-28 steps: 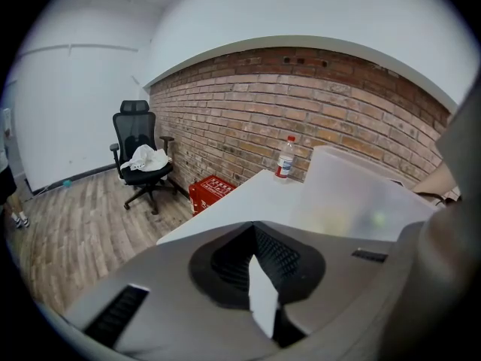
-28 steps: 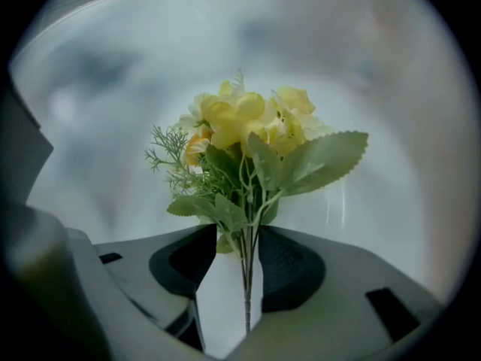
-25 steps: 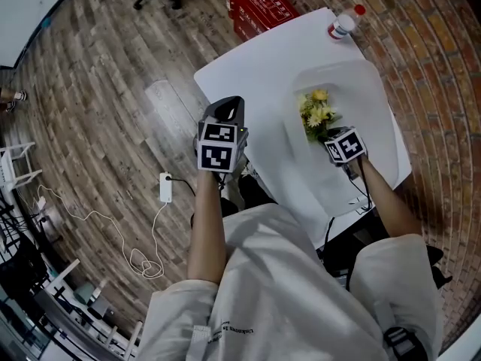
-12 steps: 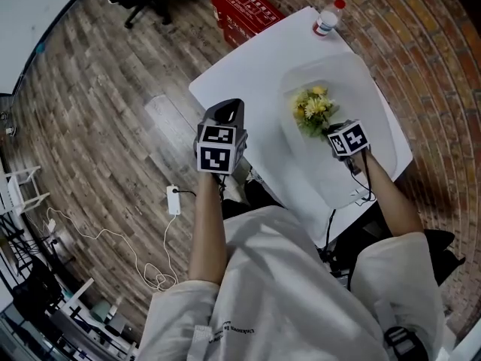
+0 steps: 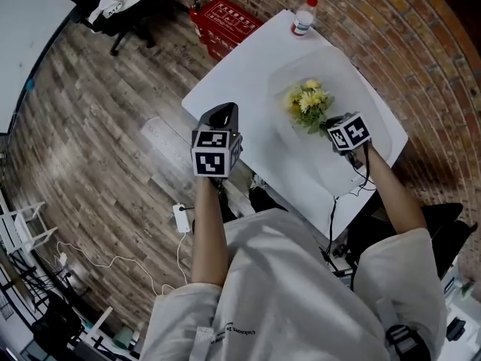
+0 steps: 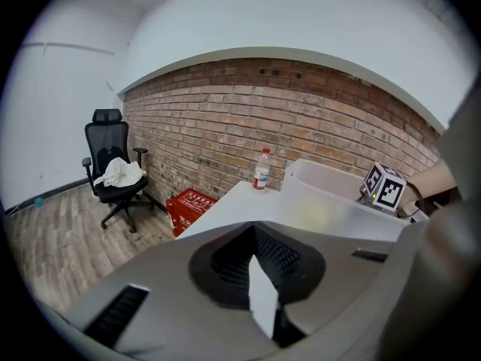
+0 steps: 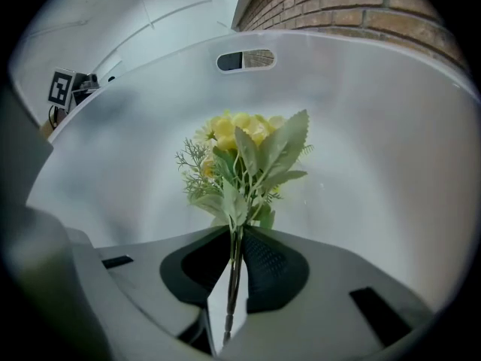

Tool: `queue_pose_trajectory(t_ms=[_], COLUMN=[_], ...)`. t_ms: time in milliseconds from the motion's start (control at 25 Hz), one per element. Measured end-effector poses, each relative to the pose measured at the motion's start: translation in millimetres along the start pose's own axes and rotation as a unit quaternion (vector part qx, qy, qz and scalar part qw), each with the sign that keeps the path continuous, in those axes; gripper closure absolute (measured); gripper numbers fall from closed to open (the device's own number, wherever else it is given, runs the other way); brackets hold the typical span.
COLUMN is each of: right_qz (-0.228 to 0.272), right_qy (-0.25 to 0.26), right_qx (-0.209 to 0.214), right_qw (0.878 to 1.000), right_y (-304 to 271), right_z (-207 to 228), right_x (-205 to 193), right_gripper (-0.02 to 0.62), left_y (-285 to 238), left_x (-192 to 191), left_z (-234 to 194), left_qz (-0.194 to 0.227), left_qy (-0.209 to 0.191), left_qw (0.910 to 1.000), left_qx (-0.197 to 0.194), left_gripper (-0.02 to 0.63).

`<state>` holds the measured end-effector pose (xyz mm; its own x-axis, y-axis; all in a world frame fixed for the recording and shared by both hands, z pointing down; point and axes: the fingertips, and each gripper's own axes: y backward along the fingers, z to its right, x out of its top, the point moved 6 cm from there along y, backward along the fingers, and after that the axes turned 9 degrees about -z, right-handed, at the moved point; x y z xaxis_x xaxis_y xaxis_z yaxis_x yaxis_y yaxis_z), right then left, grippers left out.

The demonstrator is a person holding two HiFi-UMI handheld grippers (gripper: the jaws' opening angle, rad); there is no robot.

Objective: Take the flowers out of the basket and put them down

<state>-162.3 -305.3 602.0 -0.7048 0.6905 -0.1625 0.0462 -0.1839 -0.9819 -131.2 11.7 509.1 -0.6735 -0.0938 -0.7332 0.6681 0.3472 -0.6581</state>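
A small bunch of yellow flowers (image 5: pixel 307 102) with green leaves hangs inside the white translucent basket (image 5: pixel 361 89) on the white table (image 5: pixel 240 74). My right gripper (image 5: pixel 328 125) has just been closing and is shut on the stems, which run between its jaws in the right gripper view, where the blooms (image 7: pixel 244 153) stand against the basket's wall (image 7: pixel 376 126). The left gripper (image 5: pixel 225 112) hovers off the table's near-left edge, away from the basket. Its jaws (image 6: pixel 260 295) meet with nothing between them.
A plastic bottle (image 5: pixel 303 17) stands at the table's far corner. A red crate (image 5: pixel 225 17) and a black office chair (image 5: pixel 120 2) are on the wood floor beyond. A power strip (image 5: pixel 180 218) with a cable lies on the floor near the person. A brick wall runs along the right.
The right gripper has risen with the flowers, lifting them off the basket's bottom. The left gripper has risen slightly.
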Motion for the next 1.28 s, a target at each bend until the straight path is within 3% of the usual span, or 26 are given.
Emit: queue_pose_trajectory(t_ms=[480, 840, 1120, 1280], right_qz=[0.033, 0.079, 0.133, 0.161], right_qy=[-0.054, -0.117, -0.184, -0.208], right_qx=[-0.021, -0.046, -0.065, -0.079], right_qw=[0.998, 0.989, 0.972, 0.961], right_y=[53, 93, 111, 123], right_z=[-9, -18, -29, -32], right_x=[-12, -17, -17, -11], right_gripper=[0.517, 0.517, 0.518, 0.518], left_y=[1, 1, 4, 8], left_x=[35, 48, 46, 42], left_z=[7, 4, -1, -5], left_qz=[0.022, 0.024, 0.004, 0.004], left_qy=[-0.057, -0.073, -0.116, -0.116], left_qw=[0.9965, 0.9928, 0.9848, 0.9837], left_qx=[-0.057, -0.092, -0.129, -0.137], left_gripper=[0.581, 0.581, 0.581, 0.581])
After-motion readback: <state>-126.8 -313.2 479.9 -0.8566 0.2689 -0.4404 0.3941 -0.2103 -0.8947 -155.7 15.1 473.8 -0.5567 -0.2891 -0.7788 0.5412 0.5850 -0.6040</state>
